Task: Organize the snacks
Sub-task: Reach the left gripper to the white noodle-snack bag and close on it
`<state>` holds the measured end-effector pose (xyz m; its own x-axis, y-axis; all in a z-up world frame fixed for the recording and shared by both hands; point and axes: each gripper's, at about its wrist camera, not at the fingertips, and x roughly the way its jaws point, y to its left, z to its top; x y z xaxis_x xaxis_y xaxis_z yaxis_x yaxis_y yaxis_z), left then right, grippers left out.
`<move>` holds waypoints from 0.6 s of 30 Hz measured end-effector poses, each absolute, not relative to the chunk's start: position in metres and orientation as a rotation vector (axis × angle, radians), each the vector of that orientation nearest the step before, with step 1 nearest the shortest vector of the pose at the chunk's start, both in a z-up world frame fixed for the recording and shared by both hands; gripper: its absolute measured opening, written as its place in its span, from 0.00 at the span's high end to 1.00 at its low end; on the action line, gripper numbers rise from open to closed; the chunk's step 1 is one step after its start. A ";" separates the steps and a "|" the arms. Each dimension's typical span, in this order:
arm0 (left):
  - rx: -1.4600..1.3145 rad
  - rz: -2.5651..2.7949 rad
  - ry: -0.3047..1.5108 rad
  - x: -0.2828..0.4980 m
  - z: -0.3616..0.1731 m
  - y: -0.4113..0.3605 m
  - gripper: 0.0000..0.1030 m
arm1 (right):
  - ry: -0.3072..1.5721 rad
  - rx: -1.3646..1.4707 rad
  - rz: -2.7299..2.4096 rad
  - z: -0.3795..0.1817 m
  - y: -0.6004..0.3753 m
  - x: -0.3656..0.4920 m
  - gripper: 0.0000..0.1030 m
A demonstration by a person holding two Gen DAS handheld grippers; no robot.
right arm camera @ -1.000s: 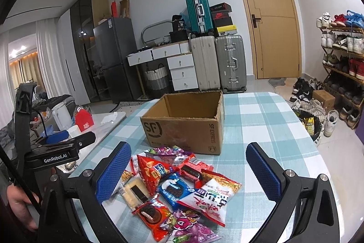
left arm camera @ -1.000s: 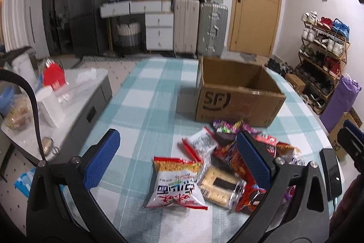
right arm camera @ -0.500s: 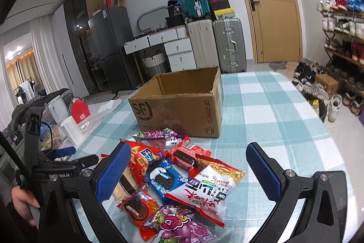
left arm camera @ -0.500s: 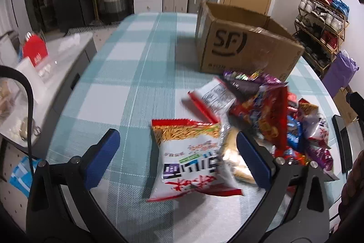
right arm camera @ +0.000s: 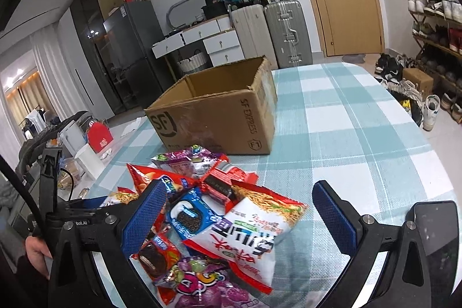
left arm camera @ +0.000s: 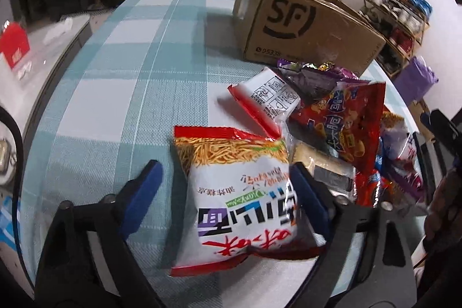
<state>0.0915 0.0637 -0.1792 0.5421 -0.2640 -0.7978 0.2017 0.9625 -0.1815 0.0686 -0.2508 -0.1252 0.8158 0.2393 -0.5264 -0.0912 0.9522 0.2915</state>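
Observation:
A pile of snack packets lies on the checked tablecloth (left arm camera: pixel 121 94) in front of an open SF cardboard box (left arm camera: pixel 306 25), which also shows in the right wrist view (right arm camera: pixel 216 117). My left gripper (left arm camera: pixel 228 186) is open, its jaws either side of a red-and-white noodle snack bag (left arm camera: pixel 242 192) lying flat. My right gripper (right arm camera: pixel 239 215) is open above the pile, over a second noodle snack bag (right arm camera: pixel 254 227) and a blue cookie packet (right arm camera: pixel 187 218). The box looks empty where its inside shows.
A red chip bag (left arm camera: pixel 343 126), purple candy packets (right arm camera: pixel 202 285) and cookie packs fill the pile. A dark phone (right arm camera: pixel 436 233) lies at the table's right edge. A side table with a red box (right arm camera: pixel 99 136) stands left; a shoe rack (right arm camera: pixel 433 19) stands right.
My left gripper has dropped down and forward, so the noodle snack bag now lies between its jaws. My right gripper has lowered slightly towards the pile. Neither has closed.

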 end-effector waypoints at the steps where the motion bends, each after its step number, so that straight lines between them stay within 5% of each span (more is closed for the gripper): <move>1: -0.075 -0.282 0.954 0.093 -0.180 0.064 0.25 | 0.596 0.261 0.177 -0.127 -0.252 0.069 0.00; 2: -0.080 -0.286 0.947 0.092 -0.179 0.065 0.36 | 0.600 0.262 0.175 -0.128 -0.253 0.069 0.00; 8: -0.098 -0.324 0.939 0.092 -0.175 0.072 0.52 | 0.623 0.275 0.165 -0.134 -0.257 0.069 0.00; 18: -0.105 -0.327 0.906 0.078 -0.168 0.079 0.54 | 0.682 0.335 0.174 -0.141 -0.266 0.069 0.00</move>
<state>0.0777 0.0789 -0.1680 0.5711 -0.3224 -0.7549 0.2343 0.9454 -0.2265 0.0686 -0.2662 -0.1412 0.7646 0.2657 -0.5872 -0.0484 0.9322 0.3588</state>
